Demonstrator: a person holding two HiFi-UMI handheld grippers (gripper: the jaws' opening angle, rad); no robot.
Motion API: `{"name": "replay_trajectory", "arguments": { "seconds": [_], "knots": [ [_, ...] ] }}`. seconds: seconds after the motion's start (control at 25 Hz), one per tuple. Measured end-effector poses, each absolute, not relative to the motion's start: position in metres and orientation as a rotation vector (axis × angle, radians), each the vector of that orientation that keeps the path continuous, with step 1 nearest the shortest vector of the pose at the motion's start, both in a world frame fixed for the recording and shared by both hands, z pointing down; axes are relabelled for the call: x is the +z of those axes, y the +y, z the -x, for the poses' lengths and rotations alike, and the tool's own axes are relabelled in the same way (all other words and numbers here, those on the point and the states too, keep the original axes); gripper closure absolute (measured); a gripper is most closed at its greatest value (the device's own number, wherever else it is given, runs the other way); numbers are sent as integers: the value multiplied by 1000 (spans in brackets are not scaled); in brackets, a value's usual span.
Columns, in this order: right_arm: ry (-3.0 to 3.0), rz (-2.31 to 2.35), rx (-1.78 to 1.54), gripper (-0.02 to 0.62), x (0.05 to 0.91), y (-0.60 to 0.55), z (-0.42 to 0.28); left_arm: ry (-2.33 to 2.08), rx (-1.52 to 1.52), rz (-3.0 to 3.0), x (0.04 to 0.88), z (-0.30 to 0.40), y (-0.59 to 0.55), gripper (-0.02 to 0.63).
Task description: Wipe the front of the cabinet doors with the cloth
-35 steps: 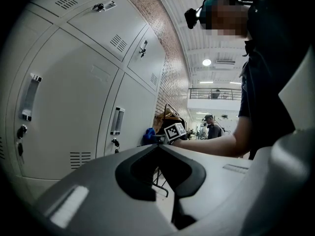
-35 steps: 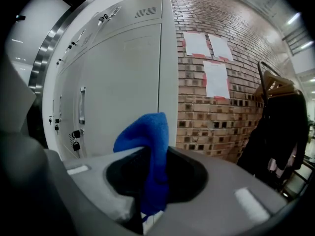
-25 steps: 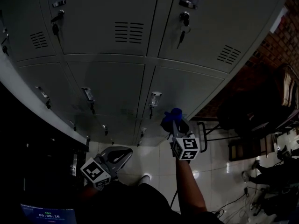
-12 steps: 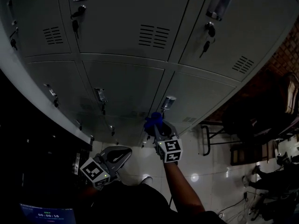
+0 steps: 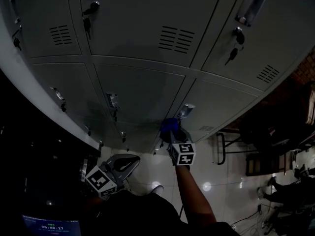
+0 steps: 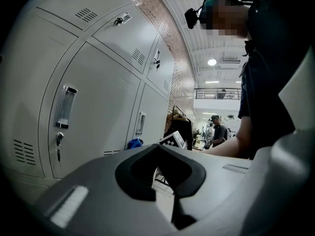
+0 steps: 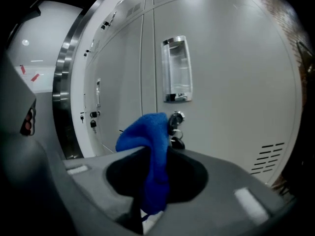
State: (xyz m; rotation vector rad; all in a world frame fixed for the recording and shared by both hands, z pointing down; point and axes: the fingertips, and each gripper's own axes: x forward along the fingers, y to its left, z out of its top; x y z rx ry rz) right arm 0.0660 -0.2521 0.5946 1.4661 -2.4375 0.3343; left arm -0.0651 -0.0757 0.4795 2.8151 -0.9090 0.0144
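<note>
Right arm (image 5: 193,196) is stretched straight out from the body toward the lockers, and the right gripper (image 5: 172,132) points at a lower door (image 5: 216,107). Its jaws are clenched on the blue cloth (image 7: 147,144), which sticks up from between them in a bunched fold. The cloth (image 5: 169,124) sits right at that door, just under the handle (image 7: 174,69) and beside the lock with hanging keys (image 7: 176,128). Contact with the metal can't be confirmed. Left gripper (image 5: 123,165) is held low and close to the body, away from the doors, aimed along the locker row. In the left gripper view its jaws are drawn together with nothing between them (image 6: 165,183). Vent slots (image 5: 176,38) are on the upper doors. Right of the lockers are a brick wall (image 5: 306,65), a dark chair frame (image 5: 230,146) and a glossy tiled floor (image 5: 224,181). A person (image 6: 216,132) stands far back in the hall. A small screen (image 5: 51,226) shows at lower left.
</note>
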Motion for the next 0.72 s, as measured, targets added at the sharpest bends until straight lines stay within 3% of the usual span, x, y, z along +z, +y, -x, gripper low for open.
{"name": "replay_trajectory", "arguments": {
  "seconds": [0.72],
  "knots": [
    [-2346,-1573,338,522,601,-264,-135,-859,39,-2829,485,36,-84,606]
  ]
}}
